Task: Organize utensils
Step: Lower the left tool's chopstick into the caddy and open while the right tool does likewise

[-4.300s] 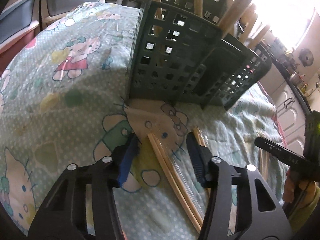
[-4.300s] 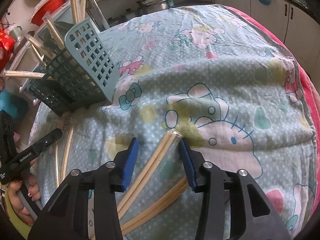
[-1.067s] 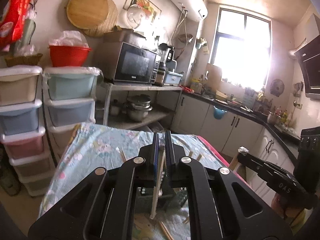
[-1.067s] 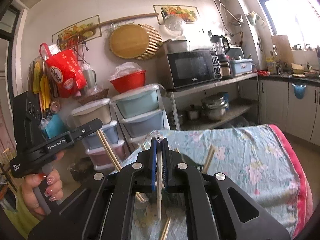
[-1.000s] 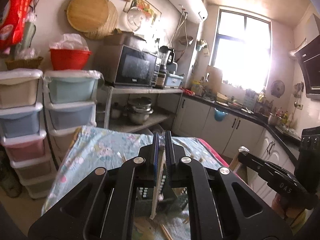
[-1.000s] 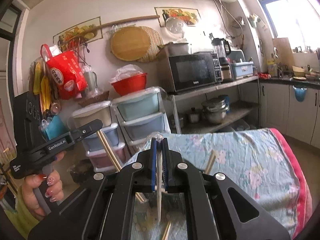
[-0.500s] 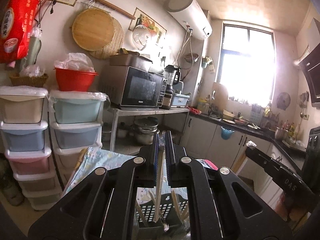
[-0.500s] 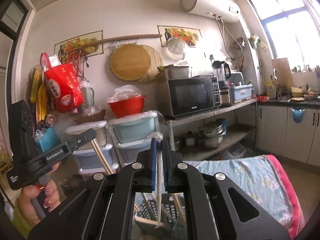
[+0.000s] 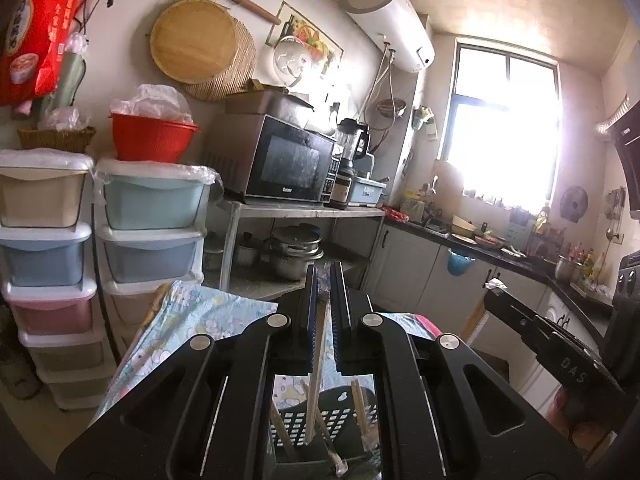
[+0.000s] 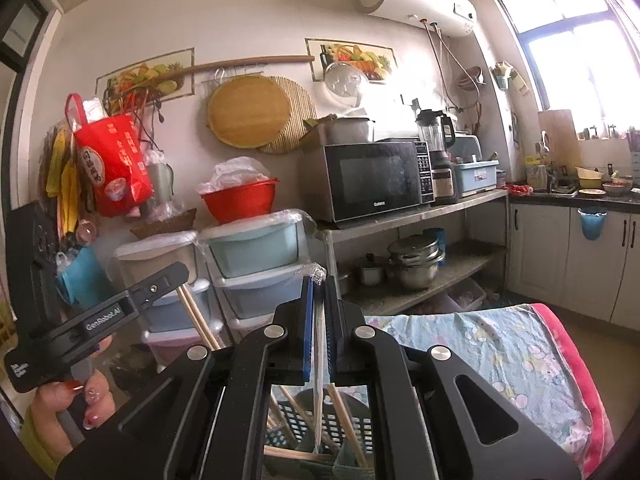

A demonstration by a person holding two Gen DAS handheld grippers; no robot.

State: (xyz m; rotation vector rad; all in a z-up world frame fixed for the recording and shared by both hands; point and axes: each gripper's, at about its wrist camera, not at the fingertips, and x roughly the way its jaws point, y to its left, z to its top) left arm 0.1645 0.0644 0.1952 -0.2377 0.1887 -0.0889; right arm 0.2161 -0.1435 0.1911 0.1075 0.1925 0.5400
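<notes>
- A dark perforated utensil basket (image 9: pixel 320 420) stands on the cartoon-print tablecloth (image 9: pixel 188 320), directly under both grippers; in the right wrist view the same basket (image 10: pixel 296 412) shows between the gripper arms.
- Several wooden chopsticks already stand in the basket (image 9: pixel 358 404), leaning at different angles, and one lies across it near the bottom of the right wrist view (image 10: pixel 292 454).
- The left gripper (image 9: pixel 323 280) is clamped on a wrapped pair of chopsticks (image 9: pixel 316 380), which hangs nearly upright with its lower end inside the basket.
- The right gripper (image 10: pixel 319 282) is closed on another plastic-wrapped pair (image 10: pixel 318 360), its crinkled wrapper tip poking above the jaws and its lower end reaching down into the basket.
- Behind the table stand stacked pastel drawer bins (image 10: pixel 256 248) topped by a red bowl (image 10: pixel 239 200), and a shelf rack carries a microwave (image 10: pixel 372 180) with metal pots (image 10: pixel 416 260) below.
- Compared with a second ago, the basket sits lower and closer under both grippers, and less of the tablecloth shows.
- About four seconds ago both grippers were open over chopsticks lying flat on the cloth; now each pair is lifted and upright.
</notes>
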